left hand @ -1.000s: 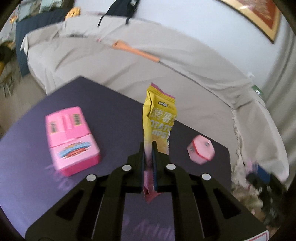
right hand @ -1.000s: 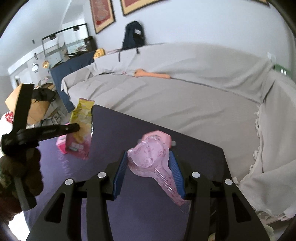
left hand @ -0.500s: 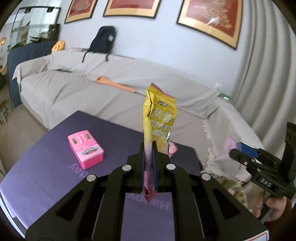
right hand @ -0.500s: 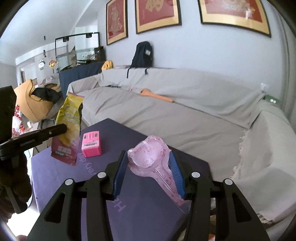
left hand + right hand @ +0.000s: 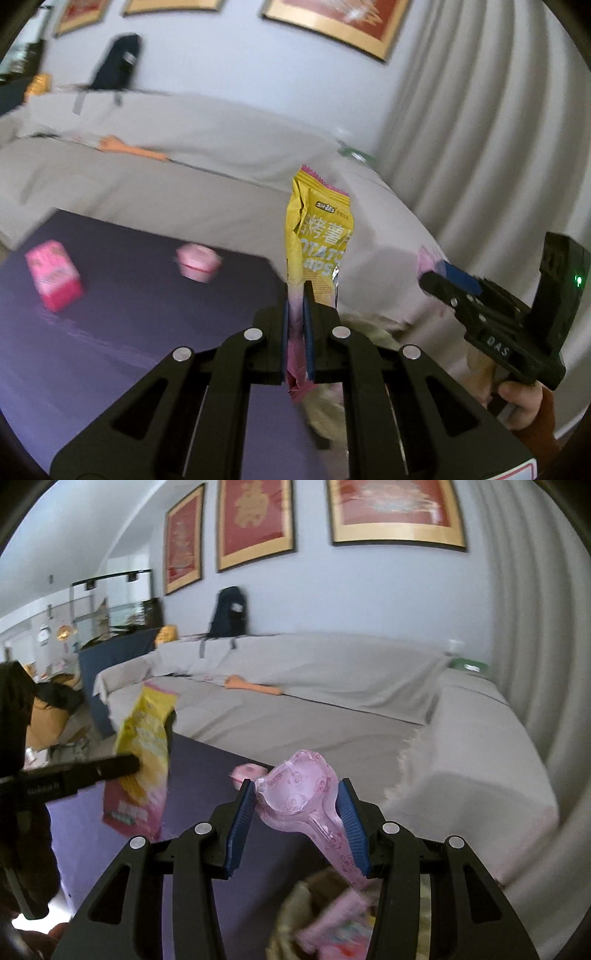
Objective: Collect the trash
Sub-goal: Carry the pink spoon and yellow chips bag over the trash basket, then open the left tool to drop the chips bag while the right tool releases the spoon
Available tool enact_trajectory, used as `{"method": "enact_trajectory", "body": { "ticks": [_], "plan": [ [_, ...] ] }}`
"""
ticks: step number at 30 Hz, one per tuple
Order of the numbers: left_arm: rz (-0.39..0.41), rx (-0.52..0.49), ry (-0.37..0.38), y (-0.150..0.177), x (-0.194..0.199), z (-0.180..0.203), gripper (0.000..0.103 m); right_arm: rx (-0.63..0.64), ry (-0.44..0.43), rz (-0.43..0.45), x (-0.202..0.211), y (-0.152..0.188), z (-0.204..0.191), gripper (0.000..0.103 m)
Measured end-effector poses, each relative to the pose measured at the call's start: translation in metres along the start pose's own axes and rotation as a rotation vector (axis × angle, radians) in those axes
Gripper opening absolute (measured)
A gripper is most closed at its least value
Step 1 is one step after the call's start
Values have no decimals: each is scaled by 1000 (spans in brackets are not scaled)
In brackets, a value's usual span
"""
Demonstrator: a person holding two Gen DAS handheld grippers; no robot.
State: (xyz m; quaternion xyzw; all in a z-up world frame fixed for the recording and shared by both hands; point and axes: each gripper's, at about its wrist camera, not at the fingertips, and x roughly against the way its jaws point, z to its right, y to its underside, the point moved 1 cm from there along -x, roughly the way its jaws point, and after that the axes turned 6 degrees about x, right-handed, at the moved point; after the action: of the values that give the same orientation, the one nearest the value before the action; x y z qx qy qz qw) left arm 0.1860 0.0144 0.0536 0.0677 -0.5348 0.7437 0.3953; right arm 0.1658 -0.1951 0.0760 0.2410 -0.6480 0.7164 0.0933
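Note:
My left gripper (image 5: 296, 295) is shut on the pink bottom seam of a yellow potato chip bag (image 5: 318, 236), which stands upright above the purple table (image 5: 129, 332). From the right wrist view the same chip bag (image 5: 144, 746) hangs at the left in the left gripper (image 5: 129, 764). My right gripper (image 5: 295, 794) is shut on a clear pink plastic blister wrapper (image 5: 299, 790). That right gripper (image 5: 436, 280) also appears at the right of the left wrist view. A woven bin (image 5: 332, 919) with pink trash inside sits just below the right gripper.
A pink box (image 5: 53, 280) and a small pink cup (image 5: 197, 264) lie on the purple table. A grey covered sofa (image 5: 314, 694) runs behind it, with an orange stick (image 5: 255, 685) on the seat. Curtains (image 5: 498, 147) hang at the right.
Both grippers have risen and swung right, away from the table, each keeping its load. The bin has come into sight under them, and the pink box and cup now lie further left.

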Motion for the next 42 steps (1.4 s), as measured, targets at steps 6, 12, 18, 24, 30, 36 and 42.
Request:
{"method": "enact_trajectory", "body": {
  "ticks": [6,12,18,24,30,36,42],
  "plan": [
    [-189,-21,100,41,-82,42,6,-89,85,-24,19,37,63,44],
    [-309,-64,152,77,-138,71,6,-171,118,-64,16,71,105,44],
    [-344,-65,181,92,-173,76,25,-208,114,-105,-4,93,113,44],
    [-293,-66,129,80,-164,60,36,-204,75,-135,-28,102,105,44],
    [-193,-50,-4,72,-124,30,48,-198,11,-188,-65,134,78,44],
    [-110,-62,-114,76,-67,7,53,-164,11,-369,-119,180,55,44],
    [-41,-76,-226,94,2,-4,73,-176,0,-388,-118,193,54,44]
  ]
}}
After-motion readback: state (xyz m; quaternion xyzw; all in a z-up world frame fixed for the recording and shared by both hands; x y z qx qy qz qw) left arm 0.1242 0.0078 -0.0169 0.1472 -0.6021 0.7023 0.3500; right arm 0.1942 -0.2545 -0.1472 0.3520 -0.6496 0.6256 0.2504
